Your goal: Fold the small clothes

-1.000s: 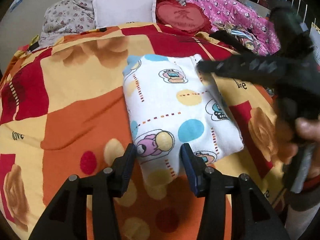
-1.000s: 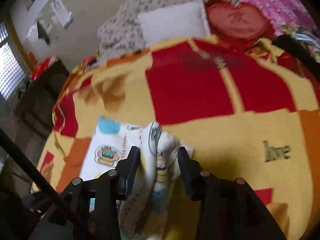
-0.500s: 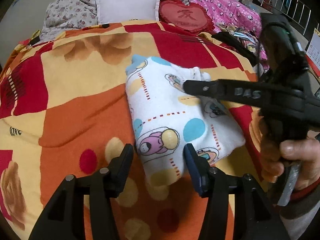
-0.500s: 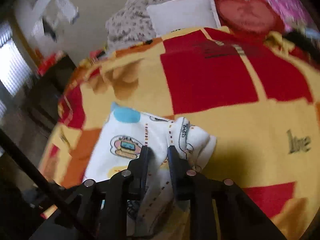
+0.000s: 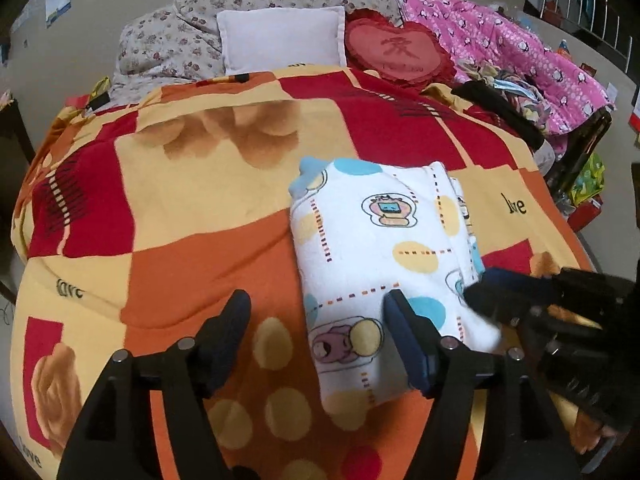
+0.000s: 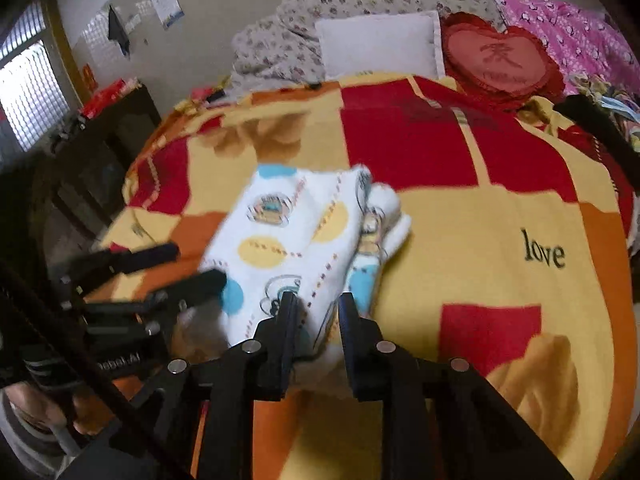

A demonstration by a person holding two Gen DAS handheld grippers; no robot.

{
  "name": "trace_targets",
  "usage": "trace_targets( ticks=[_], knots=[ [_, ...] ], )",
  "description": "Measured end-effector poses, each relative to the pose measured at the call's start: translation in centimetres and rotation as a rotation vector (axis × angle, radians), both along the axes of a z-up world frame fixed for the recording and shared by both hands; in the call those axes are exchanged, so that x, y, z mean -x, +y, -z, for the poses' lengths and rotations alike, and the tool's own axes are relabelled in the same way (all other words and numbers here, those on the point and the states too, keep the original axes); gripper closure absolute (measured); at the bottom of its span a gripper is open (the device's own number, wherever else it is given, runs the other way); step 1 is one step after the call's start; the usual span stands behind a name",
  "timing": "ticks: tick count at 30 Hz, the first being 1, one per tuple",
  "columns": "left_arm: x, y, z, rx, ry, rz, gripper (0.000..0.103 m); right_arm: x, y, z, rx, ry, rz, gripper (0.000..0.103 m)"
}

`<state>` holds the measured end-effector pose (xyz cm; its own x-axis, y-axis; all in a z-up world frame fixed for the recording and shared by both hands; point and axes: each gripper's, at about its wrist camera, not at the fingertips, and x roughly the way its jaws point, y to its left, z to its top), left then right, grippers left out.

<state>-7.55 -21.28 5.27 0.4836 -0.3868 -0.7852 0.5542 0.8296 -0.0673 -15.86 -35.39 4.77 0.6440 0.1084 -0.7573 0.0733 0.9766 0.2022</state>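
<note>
**Folded garment on the blanket, a gripper at each near corner**

The folded white garment [image 5: 384, 256], printed with cartoon figures and blue and yellow dots, lies on the red, orange and yellow blanket [image 5: 192, 208]. It stretches forward from the left gripper [image 5: 316, 312], whose fingers are spread wide. Its right finger [image 5: 404, 336] lies over the garment's near part, while its left finger [image 5: 228, 324] stands over bare blanket, clear of the cloth. Nothing is gripped between them.

The right gripper [image 6: 314, 312] has its fingers [image 6: 288, 320] parted with the garment's near right edge lying in the gap. Whether the pads press the cloth cannot be told; the edge there is blurred and partly hidden behind the fingers. In the left wrist view this gripper enters from the right as a dark smear over the garment's right edge, its tips hard to make out.

Beyond the fingertips, at the head of the bed, lie a white pillow [image 5: 282, 38], a red heart cushion [image 5: 398, 54] and a pink quilt [image 5: 516, 52], the last cut off by the frame edge. The garment's layered right side shows only as stacked edges.
</note>
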Motion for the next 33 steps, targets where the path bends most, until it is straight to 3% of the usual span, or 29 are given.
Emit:
trace_targets(
  ticks=[4, 6, 9, 14, 22, 29, 33],
  knots=[
    [0.1, -0.6, 0.9, -0.009, -0.009, -0.004, 0.03, 0.0, -0.8, 1.3, -0.032, 0.003, 0.014, 0.077],
    [0.0, -0.6, 1.1, -0.006, -0.01, -0.011, 0.029, 0.1, -1.3, 1.8, -0.043, 0.005, 0.029, 0.069],
    [0.0, -0.5, 1.1, -0.002, -0.009, -0.016, 0.028, 0.2, -1.8, 2.0, -0.085, 0.011, 0.038, 0.068],
    [0.2, 0.0, 0.2, -0.006, -0.026, -0.031, 0.028, 1.2, -1.4, 0.0, -0.08, -0.027, 0.055, 0.067],
    [-0.8, 1.0, -0.7, 0.015, -0.025, -0.081, 0.028, 2.2, 0.7, -3.0, -0.082, -0.111, -0.01, 0.067],
    [-0.8, 0.2, 0.1, 0.006, -0.017, -0.07, 0.027, 0.7, 1.7, 0.2, 0.014, -0.007, -0.008, 0.068],
    [-0.7, -0.2, 0.6, 0.0, -0.02, -0.069, 0.025, 0.6, 1.0, 1.8, -0.022, -0.009, 0.005, 0.067]
  ],
)
